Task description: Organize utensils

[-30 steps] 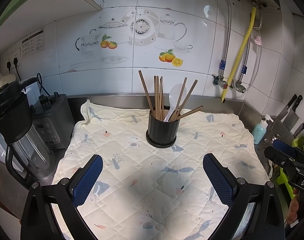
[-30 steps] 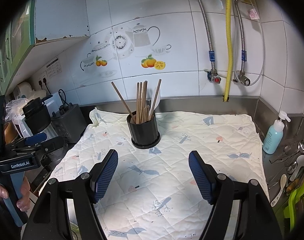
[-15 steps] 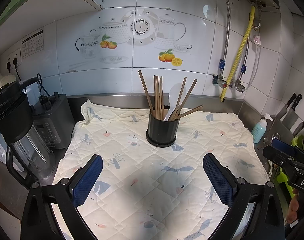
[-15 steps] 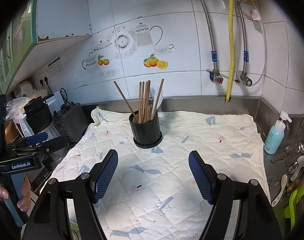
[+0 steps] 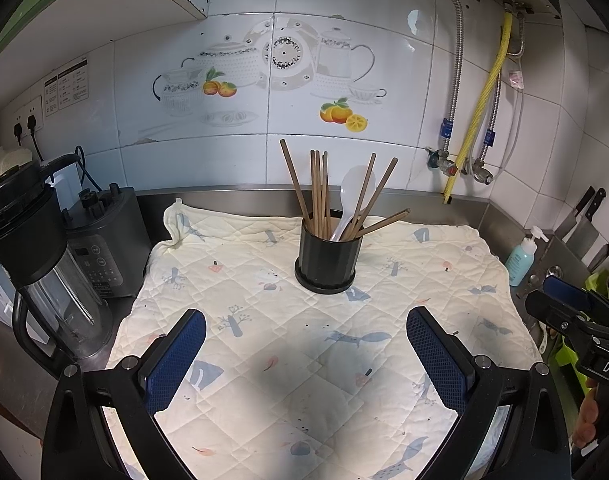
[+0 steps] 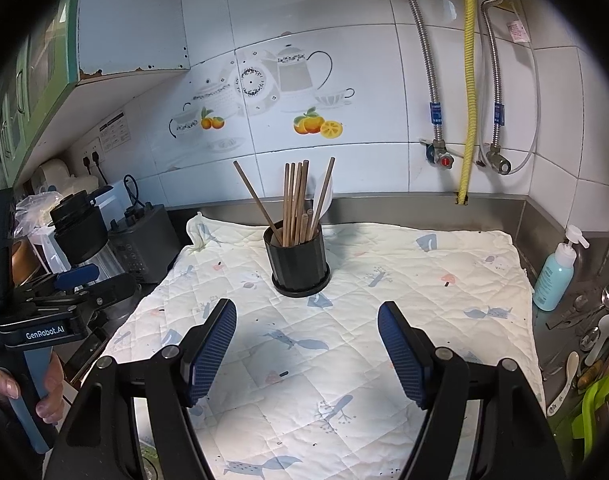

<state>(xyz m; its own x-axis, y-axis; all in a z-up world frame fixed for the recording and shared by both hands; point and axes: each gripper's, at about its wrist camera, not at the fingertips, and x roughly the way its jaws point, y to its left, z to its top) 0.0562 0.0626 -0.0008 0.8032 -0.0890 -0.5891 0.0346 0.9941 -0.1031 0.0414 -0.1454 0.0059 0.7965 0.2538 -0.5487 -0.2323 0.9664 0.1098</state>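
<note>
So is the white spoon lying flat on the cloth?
No, the white spoon stands in the black holder among the chopsticks, bowl end up.

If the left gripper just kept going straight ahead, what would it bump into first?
Probably the black utensil holder with its chopsticks, standing almost dead ahead of the open left gripper; only bare quilted cloth lies between.

Both wrist cams look down-fwd at the black utensil holder (image 5: 327, 258) (image 6: 300, 265) from near; left cam sits left of it, right cam right.
</note>
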